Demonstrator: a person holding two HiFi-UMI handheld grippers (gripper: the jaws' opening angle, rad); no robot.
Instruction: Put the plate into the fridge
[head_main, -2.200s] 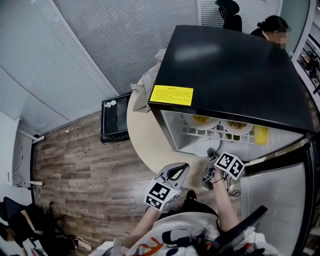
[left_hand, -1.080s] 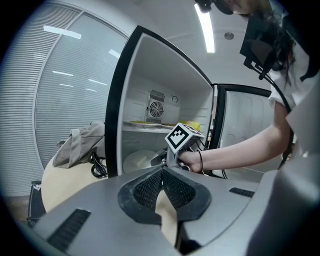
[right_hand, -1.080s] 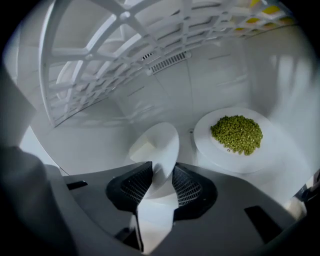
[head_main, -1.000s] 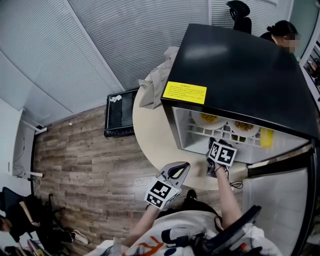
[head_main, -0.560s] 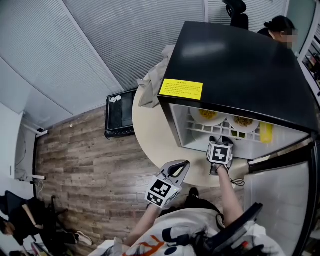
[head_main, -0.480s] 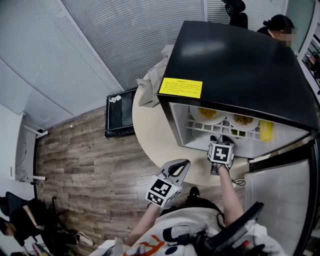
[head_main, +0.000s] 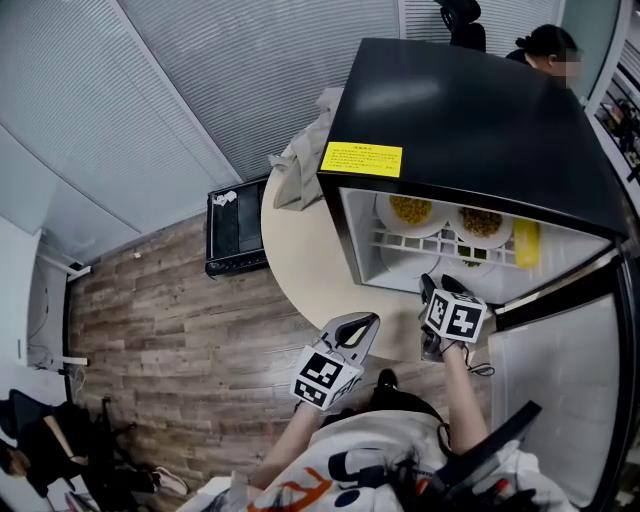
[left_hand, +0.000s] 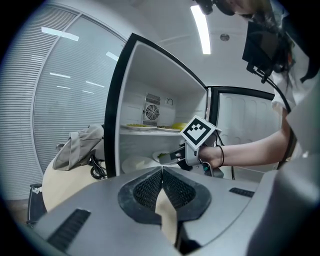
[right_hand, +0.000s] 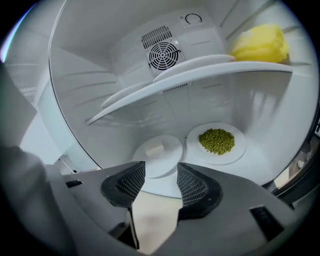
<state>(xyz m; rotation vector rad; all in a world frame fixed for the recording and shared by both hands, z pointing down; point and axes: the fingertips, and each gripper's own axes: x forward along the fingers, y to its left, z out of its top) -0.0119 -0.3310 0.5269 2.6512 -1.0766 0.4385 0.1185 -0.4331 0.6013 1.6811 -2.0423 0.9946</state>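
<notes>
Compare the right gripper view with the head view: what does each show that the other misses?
Only the right gripper view: the fan grille at the back of the fridge. Only the head view: the yellow label on the fridge top, and the grey bag on the round table. Both: the yellow lump on the upper shelf and the plate of peas below it.

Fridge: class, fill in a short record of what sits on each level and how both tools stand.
Fridge: open
Bottom level: plate of green peas and plate with a white piece, side by side
Upper shelf: two plates of food, yellow item
Right tool: open, empty, facing the bottom level
Left tool: shut, empty, outside the fridge
</notes>
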